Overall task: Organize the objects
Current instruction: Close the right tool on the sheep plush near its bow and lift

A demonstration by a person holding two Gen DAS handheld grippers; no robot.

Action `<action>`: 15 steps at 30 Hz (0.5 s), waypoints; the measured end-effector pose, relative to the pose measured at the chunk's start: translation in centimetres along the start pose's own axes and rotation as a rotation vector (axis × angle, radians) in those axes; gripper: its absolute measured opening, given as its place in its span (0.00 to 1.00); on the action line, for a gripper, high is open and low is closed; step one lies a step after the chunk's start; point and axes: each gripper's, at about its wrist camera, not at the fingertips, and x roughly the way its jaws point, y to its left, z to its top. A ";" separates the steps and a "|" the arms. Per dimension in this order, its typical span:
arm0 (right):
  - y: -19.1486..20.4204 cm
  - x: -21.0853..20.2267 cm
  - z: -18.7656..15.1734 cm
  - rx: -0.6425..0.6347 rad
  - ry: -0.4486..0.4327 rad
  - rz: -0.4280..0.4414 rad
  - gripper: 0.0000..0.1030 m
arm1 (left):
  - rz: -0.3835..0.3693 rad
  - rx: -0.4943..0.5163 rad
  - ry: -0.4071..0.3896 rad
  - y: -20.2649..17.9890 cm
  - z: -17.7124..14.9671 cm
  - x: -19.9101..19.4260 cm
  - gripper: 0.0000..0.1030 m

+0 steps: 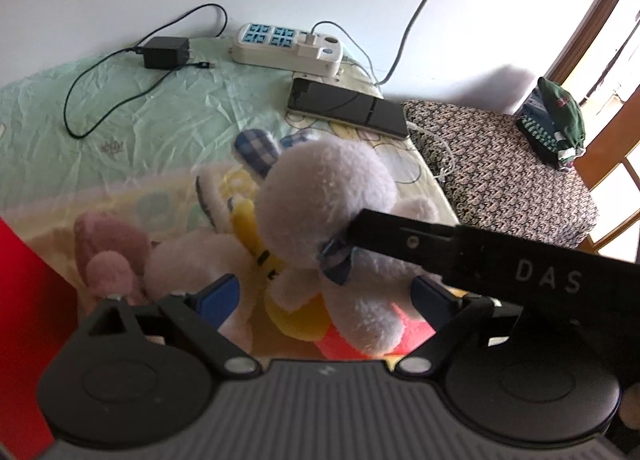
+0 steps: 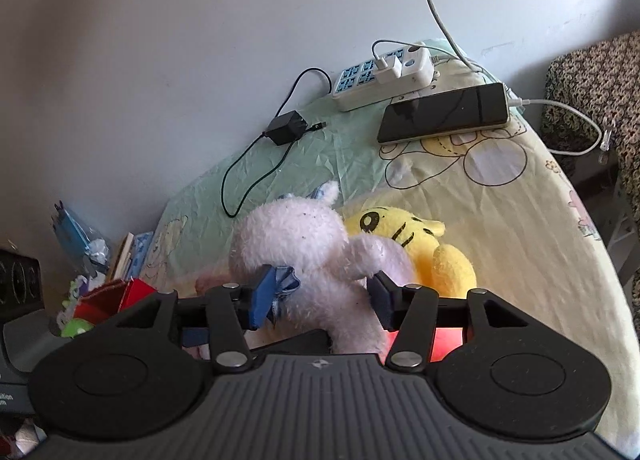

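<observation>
While the white plush bunny (image 2: 316, 256) sits between my right claw (image 2: 320, 300) fingers, I count this as the grasp step of the tidying: both blue pads (image 2: 262, 296) press into its body, one on the checked bow at its neck, the other under its arm, so this claw is pinching the bunny. It lies close in front of me, its head pointing away, on the cartoon-print bed sheet (image 2: 500, 220).

Just beyond it and to my right lies the yellow plush toy (image 2: 404, 236), touching the bunny's arm. A red patch shows beneath them, but I cannot tell what it is. My left claw (image 1: 326, 296) is spread wide, its pads on either side of the same bunny (image 1: 328, 196) without touching it as far as I can see, and the other claw's black finger crosses that view. A pink plush (image 1: 108, 256) rests off to the left of it.

Farther ahead are the black phone (image 2: 444, 112) on its cable, the white power strip (image 2: 384, 80) and the black charger brick (image 2: 288, 128), well apart from the toys.

Next, I judge, comes a lift: the soft body will sag and may drag the yellow toy along, so I should rise slowly and keep the squeeze firm. Where the bunny belongs I cannot tell from here.
</observation>
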 end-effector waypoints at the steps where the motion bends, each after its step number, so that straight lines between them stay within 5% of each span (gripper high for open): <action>1: -0.2 0.1 0.0 0.012 -0.001 0.006 0.54 | -0.013 0.000 -0.005 0.0 0.0 -0.1 0.90; 6: -0.7 0.3 0.0 0.050 -0.006 0.030 0.58 | -0.056 0.012 -0.030 0.0 -0.2 -0.3 0.90; 15: -1.5 -0.3 -0.2 0.076 -0.008 0.064 0.46 | -0.118 0.018 -0.028 -0.1 -0.2 0.5 0.85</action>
